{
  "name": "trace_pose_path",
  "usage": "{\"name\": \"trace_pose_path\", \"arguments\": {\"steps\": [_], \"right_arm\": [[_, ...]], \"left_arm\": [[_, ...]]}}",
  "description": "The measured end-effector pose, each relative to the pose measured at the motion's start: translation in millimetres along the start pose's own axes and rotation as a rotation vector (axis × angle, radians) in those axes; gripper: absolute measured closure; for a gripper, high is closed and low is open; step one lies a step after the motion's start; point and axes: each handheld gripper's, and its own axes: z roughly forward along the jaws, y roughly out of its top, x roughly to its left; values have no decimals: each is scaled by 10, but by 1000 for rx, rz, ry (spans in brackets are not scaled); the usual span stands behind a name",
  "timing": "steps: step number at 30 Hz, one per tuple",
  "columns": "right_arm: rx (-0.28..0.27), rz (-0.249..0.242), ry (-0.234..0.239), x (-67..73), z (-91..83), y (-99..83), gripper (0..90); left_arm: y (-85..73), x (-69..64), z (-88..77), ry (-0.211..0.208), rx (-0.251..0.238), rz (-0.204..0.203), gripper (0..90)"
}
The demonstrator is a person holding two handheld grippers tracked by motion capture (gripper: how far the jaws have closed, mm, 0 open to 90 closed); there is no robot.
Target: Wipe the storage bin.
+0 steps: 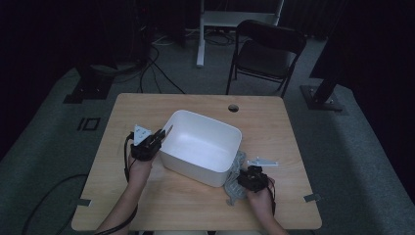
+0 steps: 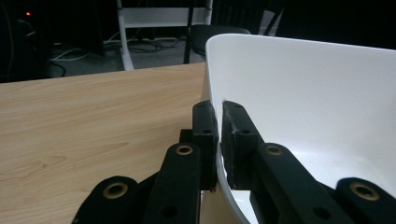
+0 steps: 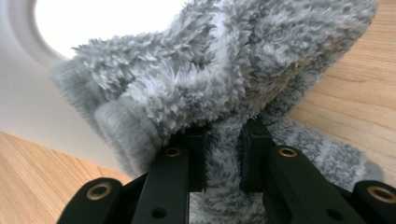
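Pads [image 2: 233,140] of the left gripper [image 2: 218,140] pinch the near wall of the white tub [image 1: 230,134], likely steadying it on the wooden table [image 1: 147,105]. The right gripper [image 3: 223,158] is clamped on a fluffy grey striped sock [image 3: 224,70], bunched beside the tub's outer wall, probably bound inside.

Grey fuzzy cloth [image 3: 224,84] hides the tub [image 3: 28,93] behind it.
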Motion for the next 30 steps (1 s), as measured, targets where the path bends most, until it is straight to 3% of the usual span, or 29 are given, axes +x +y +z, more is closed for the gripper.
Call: {"name": "trace_pose_path", "arguments": {"steps": [5,9,15,17,19,22,30], "right_arm": [[-31,1,7,5,-115,24,761],[-134,-31,37,117,-443,118,760],[-273,-94,101,416,-847,190,760],[-278,-119,109,519,-858,193,760],[-263,-153,81,586,-790,175,760],[-273,-140,61,584,-741,167,762],[-283,-170,28,598,-723,140,764]], "left_arm": [[-8,-3,-2,7,-9,-10,842],[-7,-3,1,6,-9,-14,842],[-9,-3,0,5,-10,-17,842],[-8,-5,-1,6,-9,-14,843],[-9,-4,0,4,-10,-16,843],[-7,-6,-4,5,-5,-8,843],[-6,4,-5,-6,-3,-3,841]]}}
